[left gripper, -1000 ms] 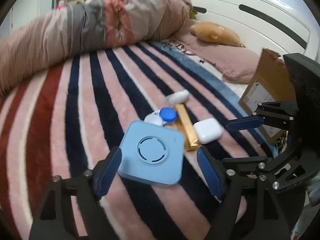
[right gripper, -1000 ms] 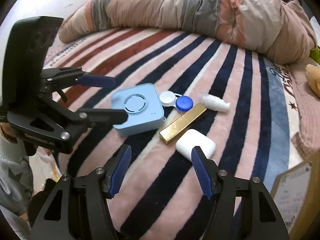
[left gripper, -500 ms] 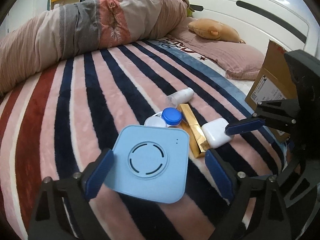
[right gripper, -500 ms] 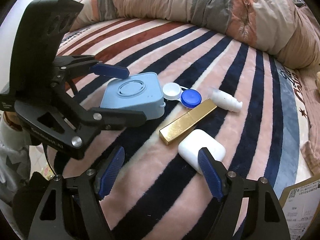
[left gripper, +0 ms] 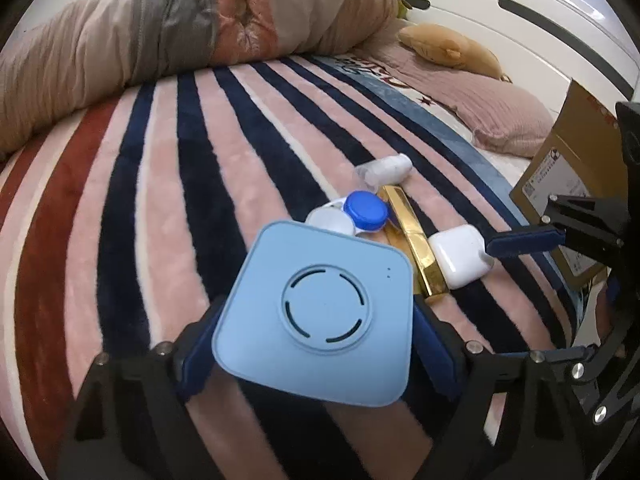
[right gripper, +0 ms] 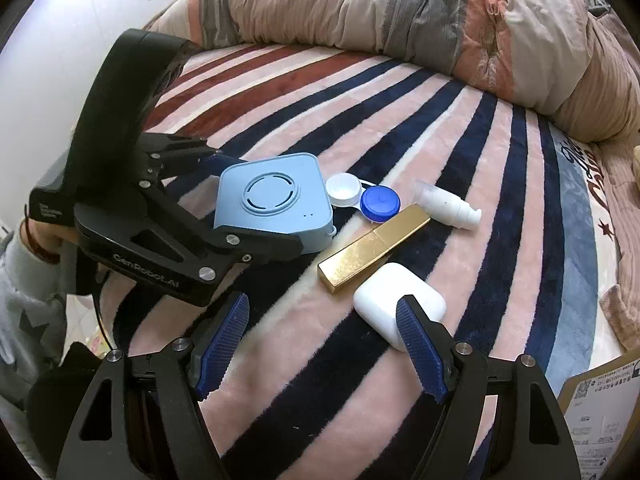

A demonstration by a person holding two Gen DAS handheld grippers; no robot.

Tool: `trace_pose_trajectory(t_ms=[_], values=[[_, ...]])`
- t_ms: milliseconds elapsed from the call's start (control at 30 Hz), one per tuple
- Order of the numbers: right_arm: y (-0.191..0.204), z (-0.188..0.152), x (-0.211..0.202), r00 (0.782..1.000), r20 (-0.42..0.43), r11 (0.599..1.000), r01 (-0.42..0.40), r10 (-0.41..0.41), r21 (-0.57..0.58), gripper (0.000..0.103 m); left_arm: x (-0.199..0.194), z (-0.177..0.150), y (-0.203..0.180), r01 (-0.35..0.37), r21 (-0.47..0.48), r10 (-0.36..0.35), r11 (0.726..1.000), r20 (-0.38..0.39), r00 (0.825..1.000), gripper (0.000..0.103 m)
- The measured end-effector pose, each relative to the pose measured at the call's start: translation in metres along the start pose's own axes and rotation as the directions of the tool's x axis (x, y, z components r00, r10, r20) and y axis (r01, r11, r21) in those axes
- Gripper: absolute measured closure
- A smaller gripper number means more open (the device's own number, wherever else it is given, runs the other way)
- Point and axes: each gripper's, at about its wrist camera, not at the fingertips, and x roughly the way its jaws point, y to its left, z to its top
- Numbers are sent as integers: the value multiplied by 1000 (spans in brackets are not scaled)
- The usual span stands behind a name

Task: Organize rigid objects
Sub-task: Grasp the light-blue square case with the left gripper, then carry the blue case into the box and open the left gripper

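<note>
My left claw (left gripper: 316,344) is clamped on the blue box (left gripper: 320,312) at lower centre, right claw (right gripper: 320,344) wide by the white case (right gripper: 396,300); lifting may drag the lens case (left gripper: 352,216).

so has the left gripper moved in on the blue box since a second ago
Yes. In the right wrist view the left gripper has advanced toward the gold bar, and its fingers now flank the blue box.

A striped blanket (left gripper: 168,184) on the bed, a rolled quilt (right gripper: 400,12) along its far edge, a pink pillow (left gripper: 500,108), a cardboard box (left gripper: 568,184)
</note>
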Motion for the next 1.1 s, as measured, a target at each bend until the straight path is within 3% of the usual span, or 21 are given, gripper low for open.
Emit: trace_pose_trajectory(t_ms=[267,367,467,700,833,967,1100], values=[[18,-1,-31,996,75,998,-49,51,-31,29,-60,9,-29,91,27,-92,996,75,993,20],[27,-2,-59,979,157,992,-125,127,-20,21,-86,13,-47,143,40,-146,989,93,985,20],[32,-5,-85,964,224,989,-146,145,-10,20,-113,18,-73,174,68,-181,982,114,977,20],[39,-22,-160,921,388,1000,-9,13,-12,21,-151,38,-143,190,169,-214,967,137,967,22],[19,-38,-196,903,428,999,15,-32,42,22,-155,58,-188,199,235,-234,952,131,963,22],[-13,-60,-225,885,454,994,66,-100,91,22,-141,83,-236,220,310,-264,925,106,959,22],[-59,-82,-240,892,424,981,89,-156,174,22,-106,112,-276,277,345,-304,897,26,952,22]])
